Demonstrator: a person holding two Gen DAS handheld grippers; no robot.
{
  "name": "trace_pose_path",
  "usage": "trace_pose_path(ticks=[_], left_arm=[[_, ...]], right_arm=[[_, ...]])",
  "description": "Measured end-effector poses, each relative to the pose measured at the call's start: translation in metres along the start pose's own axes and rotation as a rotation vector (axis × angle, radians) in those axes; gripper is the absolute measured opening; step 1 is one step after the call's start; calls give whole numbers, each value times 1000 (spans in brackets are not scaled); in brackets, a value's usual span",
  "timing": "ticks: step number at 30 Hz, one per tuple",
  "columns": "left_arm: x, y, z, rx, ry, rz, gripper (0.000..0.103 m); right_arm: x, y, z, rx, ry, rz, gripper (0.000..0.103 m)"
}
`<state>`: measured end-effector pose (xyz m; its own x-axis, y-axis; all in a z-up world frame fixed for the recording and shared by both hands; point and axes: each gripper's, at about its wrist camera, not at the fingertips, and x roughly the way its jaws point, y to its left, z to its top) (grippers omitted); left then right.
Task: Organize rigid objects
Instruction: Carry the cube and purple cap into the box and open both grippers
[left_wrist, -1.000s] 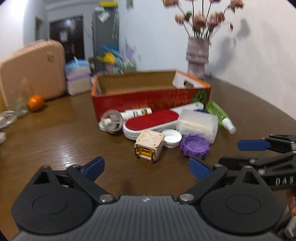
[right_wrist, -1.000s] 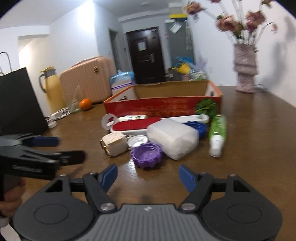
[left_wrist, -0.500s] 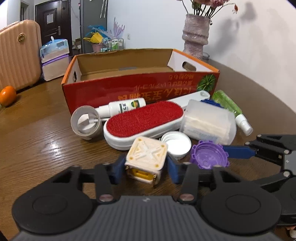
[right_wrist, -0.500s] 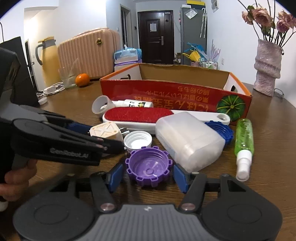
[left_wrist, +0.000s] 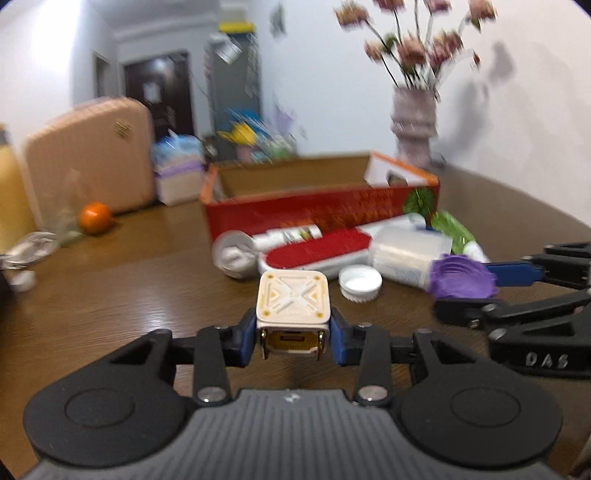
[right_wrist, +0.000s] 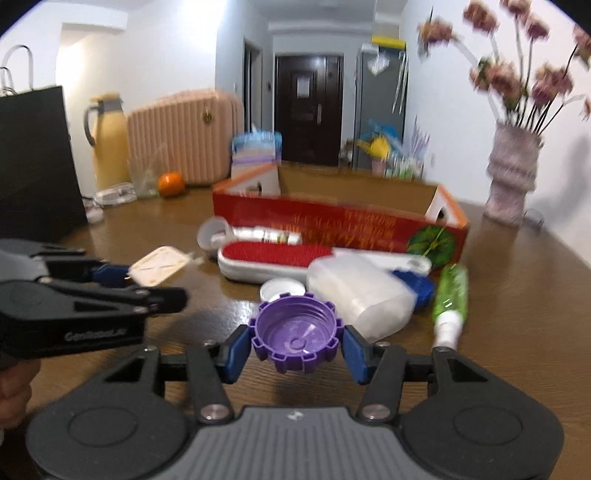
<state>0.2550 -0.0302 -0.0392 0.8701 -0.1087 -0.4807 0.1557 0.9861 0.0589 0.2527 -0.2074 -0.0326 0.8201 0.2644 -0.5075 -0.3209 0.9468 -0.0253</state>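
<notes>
My left gripper (left_wrist: 293, 338) is shut on a cream cube-shaped charger (left_wrist: 292, 304) and holds it above the wooden table (left_wrist: 129, 280). My right gripper (right_wrist: 294, 350) is shut on a purple toothed cap (right_wrist: 295, 334), also lifted; the cap also shows in the left wrist view (left_wrist: 461, 277). The charger also shows in the right wrist view (right_wrist: 159, 266). Behind them stands an open red cardboard box (left_wrist: 321, 206), seen too in the right wrist view (right_wrist: 340, 221).
In front of the box lie a red lint brush (right_wrist: 273, 254), a white tube (left_wrist: 288, 234), a white cap (left_wrist: 360, 282), a clear plastic case (right_wrist: 358, 291), a blue cap (right_wrist: 415, 286) and a green spray bottle (right_wrist: 450, 295). A vase (right_wrist: 511, 184) stands far right, an orange (left_wrist: 95, 217) far left.
Both grippers have closed on their objects and lifted them off the table, drawing back from the pile. The charger and purple cap now hang in the jaws.
</notes>
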Motion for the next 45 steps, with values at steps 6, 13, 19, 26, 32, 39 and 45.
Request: trace_pose_path(ticks=[6, 13, 19, 26, 32, 39, 45], left_arm=[[-89, -5, -14, -56, -219, 118, 40], [-160, -13, -19, -80, -393, 191, 40], [-175, -14, -14, -95, -432, 171, 40], [-148, -5, 18, -119, -411, 143, 40], [-113, -1, 70, -94, -486, 167, 40], [-49, 32, 165, -114, -408, 123, 40], [39, 62, 233, -179, -251, 108, 39]], right_arm=[[-87, 12, -15, -1, -249, -65, 53], [-165, 32, -25, 1, -470, -112, 53], [-178, 30, -22, 20, -495, -132, 53], [-149, 15, 8, 22, -474, -123, 53], [-113, -10, 64, 17, -490, -93, 53], [-55, -56, 145, -26, -428, -85, 53], [31, -107, 218, -10, -293, -77, 53]])
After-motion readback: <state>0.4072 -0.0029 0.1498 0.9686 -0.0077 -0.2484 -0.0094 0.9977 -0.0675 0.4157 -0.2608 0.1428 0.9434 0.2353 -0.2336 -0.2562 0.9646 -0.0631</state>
